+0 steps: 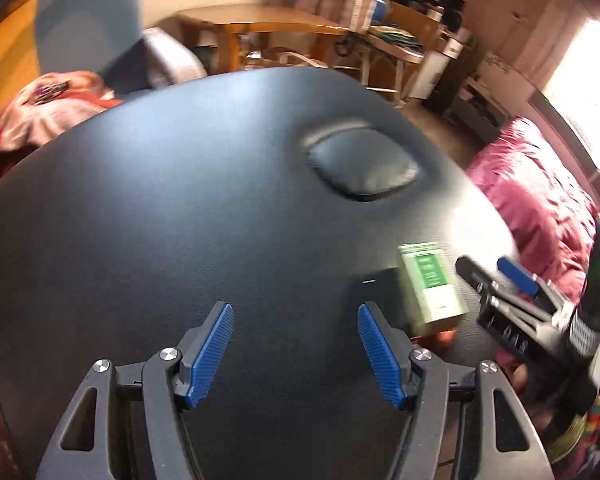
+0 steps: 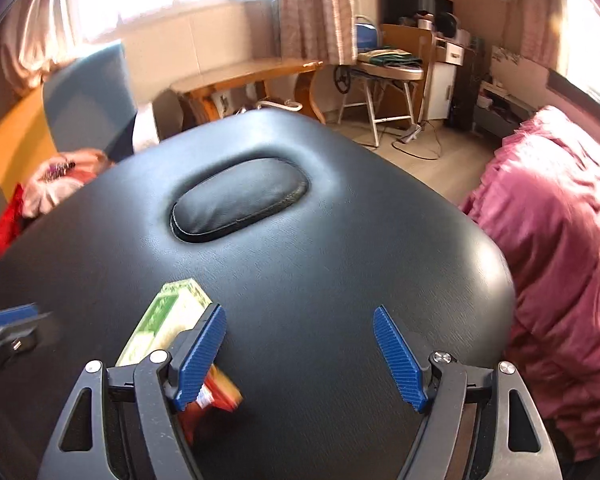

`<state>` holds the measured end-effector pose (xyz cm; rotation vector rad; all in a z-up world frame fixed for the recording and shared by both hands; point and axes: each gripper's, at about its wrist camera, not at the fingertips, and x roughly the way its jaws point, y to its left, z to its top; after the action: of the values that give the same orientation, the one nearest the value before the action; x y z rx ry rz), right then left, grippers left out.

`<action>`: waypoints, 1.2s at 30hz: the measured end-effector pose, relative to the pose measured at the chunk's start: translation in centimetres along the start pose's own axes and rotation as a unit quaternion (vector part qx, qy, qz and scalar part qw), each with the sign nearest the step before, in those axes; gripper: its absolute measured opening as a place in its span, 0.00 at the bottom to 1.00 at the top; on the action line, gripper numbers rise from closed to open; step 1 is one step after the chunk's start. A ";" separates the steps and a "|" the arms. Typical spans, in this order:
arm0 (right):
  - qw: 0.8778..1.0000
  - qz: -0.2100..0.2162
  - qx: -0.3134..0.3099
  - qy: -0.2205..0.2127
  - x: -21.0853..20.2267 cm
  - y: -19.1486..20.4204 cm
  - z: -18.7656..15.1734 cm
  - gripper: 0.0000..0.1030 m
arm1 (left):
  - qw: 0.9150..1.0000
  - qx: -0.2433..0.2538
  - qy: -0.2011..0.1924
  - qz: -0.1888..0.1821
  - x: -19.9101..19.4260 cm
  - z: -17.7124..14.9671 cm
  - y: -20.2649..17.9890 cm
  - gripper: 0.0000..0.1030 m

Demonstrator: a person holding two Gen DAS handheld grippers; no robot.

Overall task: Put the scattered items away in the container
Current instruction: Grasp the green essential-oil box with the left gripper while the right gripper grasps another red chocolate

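Your left gripper (image 1: pixel 296 356) and right gripper (image 2: pixel 300 360) both angle down over the black padded table (image 2: pixel 300 240), tongs apart, clamping nothing, green box (image 2: pixel 164 328) near its right edge.

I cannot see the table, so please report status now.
Left gripper open, empty. Right gripper open, empty. Green-and-white carton lies on black padded table, beside small black box. No container visible.

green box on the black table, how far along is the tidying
Nothing looks done yet: no container shows in either view. Both the left gripper and right gripper are open and empty. Left: the green box, a red packet and a black box.
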<state>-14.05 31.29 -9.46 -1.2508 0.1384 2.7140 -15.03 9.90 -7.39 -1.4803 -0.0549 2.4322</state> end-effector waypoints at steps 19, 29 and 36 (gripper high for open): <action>0.991 0.132 -0.003 0.021 -3.3 3.3 -3.0 0.72 | 1.000 -0.011 -0.005 -0.020 0.0 0.4 1.1 0.65; 0.992 0.116 0.049 0.022 -3.7 -0.5 -5.2 0.74 | 0.997 0.053 0.019 0.055 3.9 2.1 -3.2 0.62; 0.991 0.118 0.057 0.023 -3.2 -0.8 -5.7 0.74 | 0.996 0.032 0.035 0.069 5.0 0.8 -1.2 0.32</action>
<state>-7.59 30.96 -10.72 -1.3426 0.4683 2.8235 -17.62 12.50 -11.08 -1.5880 0.1441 2.4606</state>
